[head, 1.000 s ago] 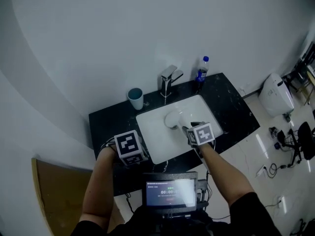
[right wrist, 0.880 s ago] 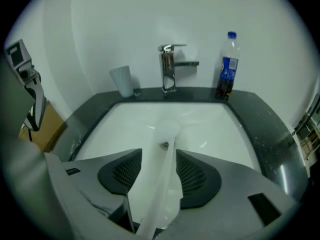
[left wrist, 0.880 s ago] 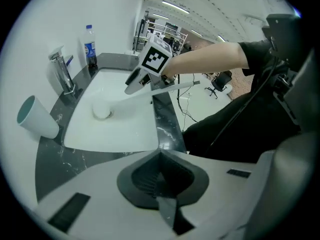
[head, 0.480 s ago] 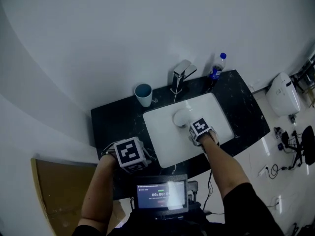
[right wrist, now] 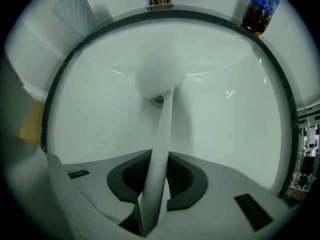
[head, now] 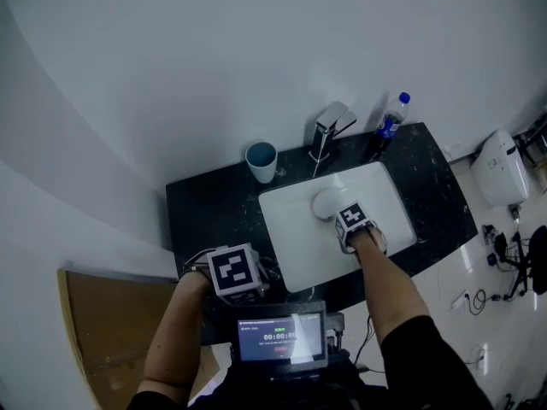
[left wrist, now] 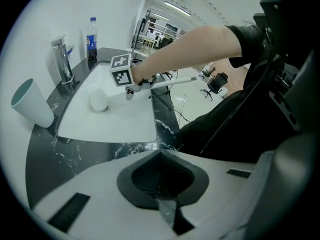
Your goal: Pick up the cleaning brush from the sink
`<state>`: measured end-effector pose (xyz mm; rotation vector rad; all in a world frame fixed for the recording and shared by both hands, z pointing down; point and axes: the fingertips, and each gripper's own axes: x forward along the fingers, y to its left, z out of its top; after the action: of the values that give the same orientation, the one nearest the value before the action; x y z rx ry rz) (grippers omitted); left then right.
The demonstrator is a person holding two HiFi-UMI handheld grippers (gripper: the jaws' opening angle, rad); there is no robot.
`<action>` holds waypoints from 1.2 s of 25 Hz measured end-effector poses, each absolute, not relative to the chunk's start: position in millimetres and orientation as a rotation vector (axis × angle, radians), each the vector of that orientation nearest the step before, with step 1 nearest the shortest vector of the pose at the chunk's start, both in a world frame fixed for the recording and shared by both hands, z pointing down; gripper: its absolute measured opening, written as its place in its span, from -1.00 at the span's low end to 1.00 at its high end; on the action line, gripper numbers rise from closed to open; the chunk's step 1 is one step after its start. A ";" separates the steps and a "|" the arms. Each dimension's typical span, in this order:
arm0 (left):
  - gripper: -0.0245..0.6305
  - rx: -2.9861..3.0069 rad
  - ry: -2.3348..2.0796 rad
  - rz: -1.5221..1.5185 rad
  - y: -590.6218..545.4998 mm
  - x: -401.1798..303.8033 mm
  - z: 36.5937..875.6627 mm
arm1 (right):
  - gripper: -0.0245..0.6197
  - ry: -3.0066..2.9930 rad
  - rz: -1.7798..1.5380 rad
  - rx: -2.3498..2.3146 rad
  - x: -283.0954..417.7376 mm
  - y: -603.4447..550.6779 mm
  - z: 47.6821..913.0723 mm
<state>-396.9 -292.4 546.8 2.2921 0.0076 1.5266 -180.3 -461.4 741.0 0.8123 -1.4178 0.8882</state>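
Observation:
The white cleaning brush (right wrist: 155, 81) lies in the white sink (right wrist: 240, 114), its round head over the drain and its handle running back toward me. My right gripper (right wrist: 156, 176) points straight down into the basin, and its jaws are closing with the handle between the dark pads, which touch it. In the head view the right gripper (head: 340, 215) sits just in front of the brush head (head: 324, 202). My left gripper (left wrist: 161, 176) is shut with nothing in it and hovers over the counter's front left edge (head: 235, 273).
A chrome faucet (head: 329, 126) stands behind the basin, with a teal cup (head: 261, 161) to its left and a blue-capped bottle (head: 389, 128) to its right. The black marble counter (head: 205, 212) surrounds the sink. A screen (head: 282, 336) hangs at my chest.
My right gripper has dropped into the basin and tipped down onto the brush handle. The left gripper has slid slightly toward the counter's front edge.

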 end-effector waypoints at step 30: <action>-0.89 2.288 -0.205 1.449 -122.3 -194.3 517.9 | -0.78 -2.508 0.576 0.974 -92.0 -336.6 477.0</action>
<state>-194.3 -122.3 517.9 2.2884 -0.2054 1.4487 -92.0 -336.6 477.0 0.9739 -2.5078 0.5760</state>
